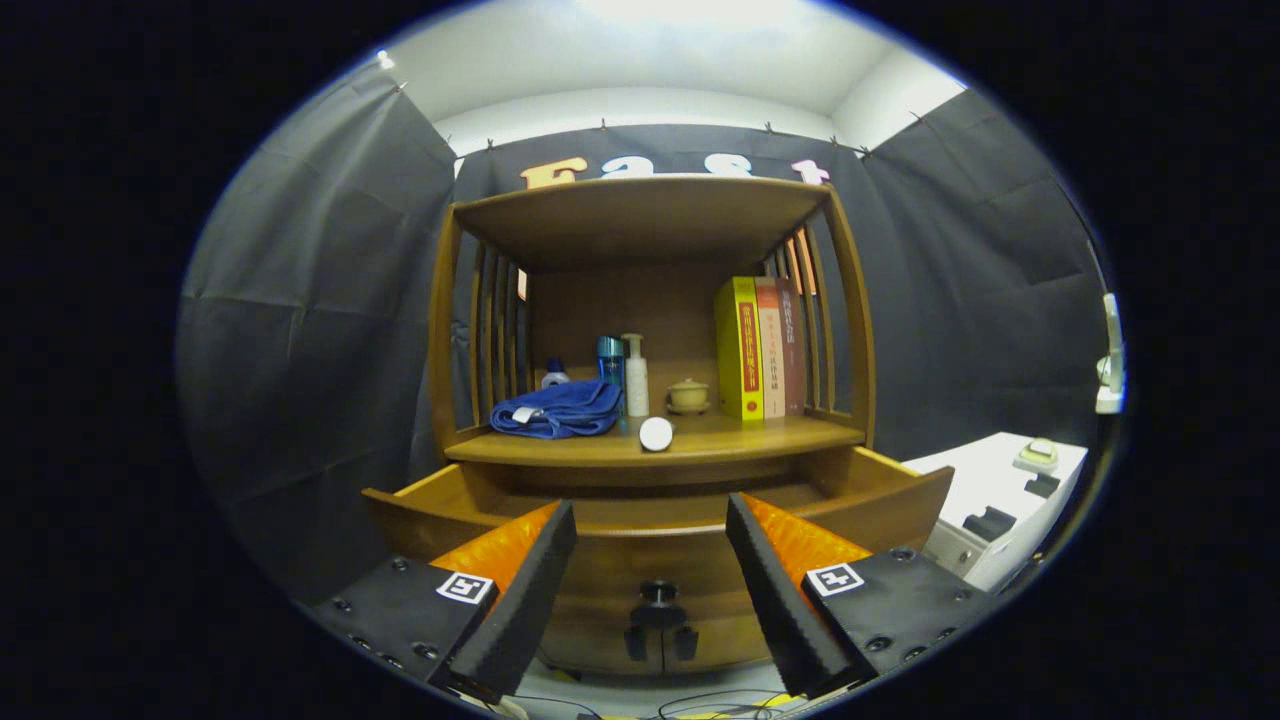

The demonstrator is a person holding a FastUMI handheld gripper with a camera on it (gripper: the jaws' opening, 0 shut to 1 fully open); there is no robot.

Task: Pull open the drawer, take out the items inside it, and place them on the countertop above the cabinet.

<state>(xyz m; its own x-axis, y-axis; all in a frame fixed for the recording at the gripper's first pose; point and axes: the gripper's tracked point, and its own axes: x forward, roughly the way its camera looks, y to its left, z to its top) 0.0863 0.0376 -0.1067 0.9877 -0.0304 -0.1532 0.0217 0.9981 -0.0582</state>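
Your gripper (650, 560) is hanging wide open and empty at lower centre, framing the pulled-out drawer (655, 520) so you can reach inside, while the white round item (656, 434) is already resting on the countertop (760, 437) above.

- We see the light come from above: the ceiling (640, 50) is washed out to near white
- The cabinet (650, 330) is evenly lit, warm and sharp; under its top shelf the back panel sits in soft shadow
- The drawer (900, 490) interior is dim
- The fingers (520, 590), spread wide and holding nothing, look slightly soft, with a glossy sheen on their upper faces
- Fisheye bending bows the uprights and shelf edges, and we lose brightness toward the rim
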